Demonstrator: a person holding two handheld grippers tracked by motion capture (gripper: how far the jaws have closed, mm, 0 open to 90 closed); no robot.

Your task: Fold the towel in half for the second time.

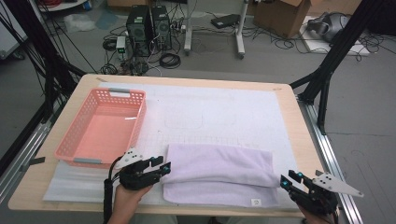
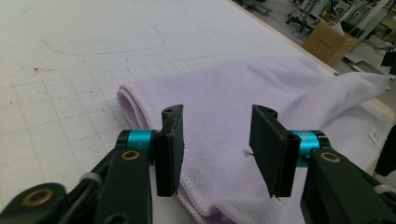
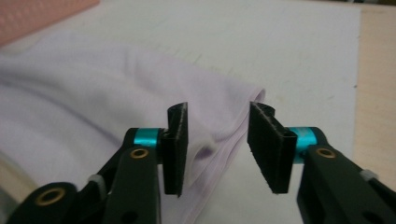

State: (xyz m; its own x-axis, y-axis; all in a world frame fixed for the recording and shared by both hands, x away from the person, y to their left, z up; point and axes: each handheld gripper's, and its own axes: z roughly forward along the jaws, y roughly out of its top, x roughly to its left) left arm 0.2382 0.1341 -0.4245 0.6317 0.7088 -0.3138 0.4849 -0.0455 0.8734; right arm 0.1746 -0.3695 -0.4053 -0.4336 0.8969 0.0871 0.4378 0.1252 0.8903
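Your left tongs [image 1: 164,166] are wide open and hold nothing. The folded purple towel [image 1: 219,173] lies flat on the desk [image 1: 299,126], and its left end sits right between the two black jaws, with the folded edge just by them. Your right tongs [image 1: 285,179] are wide open too and hold nothing. The towel's right end lies just in front of them, with its corner between the jaws. A small white tag [image 1: 255,202] sits on the towel's near edge, between your two tongs. You cannot read any words on it; it is too small. A pink basket [image 1: 77,135] stands on the desk beyond your left tongs, near them but not touching the towel.
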